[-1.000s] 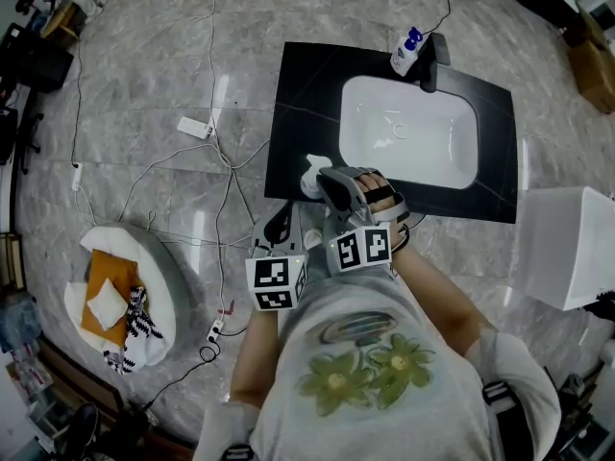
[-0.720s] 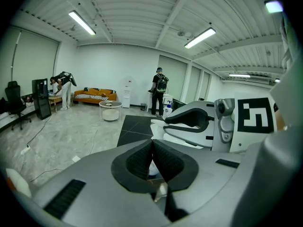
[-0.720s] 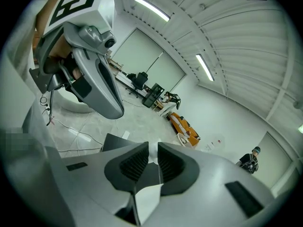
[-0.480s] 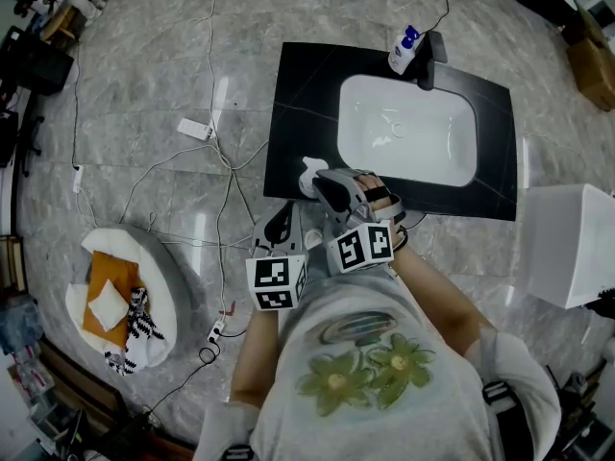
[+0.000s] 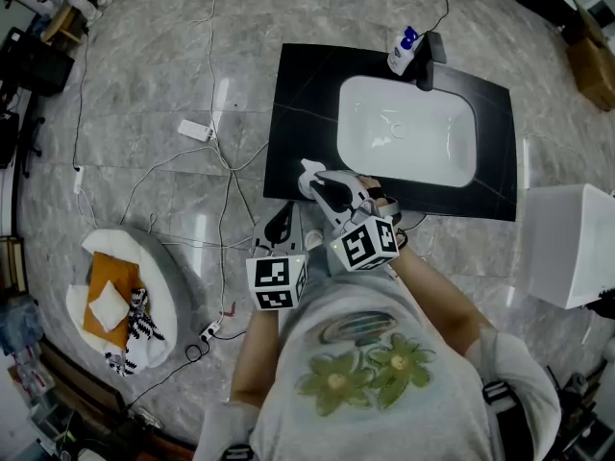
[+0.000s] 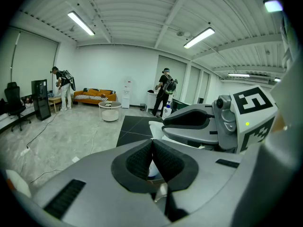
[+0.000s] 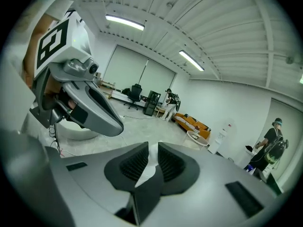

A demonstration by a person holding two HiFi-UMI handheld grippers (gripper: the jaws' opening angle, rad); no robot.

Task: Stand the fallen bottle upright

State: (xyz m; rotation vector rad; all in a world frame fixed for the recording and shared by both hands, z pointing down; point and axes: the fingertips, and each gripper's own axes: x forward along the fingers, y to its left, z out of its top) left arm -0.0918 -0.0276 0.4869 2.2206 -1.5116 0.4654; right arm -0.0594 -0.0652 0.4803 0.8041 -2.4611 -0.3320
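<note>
A small white bottle (image 5: 307,169) sits at the front left edge of the black counter (image 5: 298,94), tilted and clamped in my right gripper (image 5: 319,184). In the right gripper view that gripper (image 7: 151,156) has its pads pressed on the white bottle (image 7: 144,175); the rest of the bottle is hidden. My left gripper (image 5: 279,221) hangs just off the counter's front edge, left of the right one. Seen in its own view, the left gripper (image 6: 152,148) has pads that meet, with nothing held. That view also shows the right gripper (image 6: 189,122) ahead.
A white sink (image 5: 348,94) is set in the counter, with a dark faucet (image 5: 430,60) and a blue-pump soap bottle (image 5: 405,51) behind it. A white box (image 5: 567,248) stands to the right. Cables (image 5: 221,161) and a round cushion (image 5: 125,296) lie on the floor at left.
My right gripper has rolled with the white bottle in it, and the bottle's end has shifted slightly up and left. The left gripper has stayed still.
</note>
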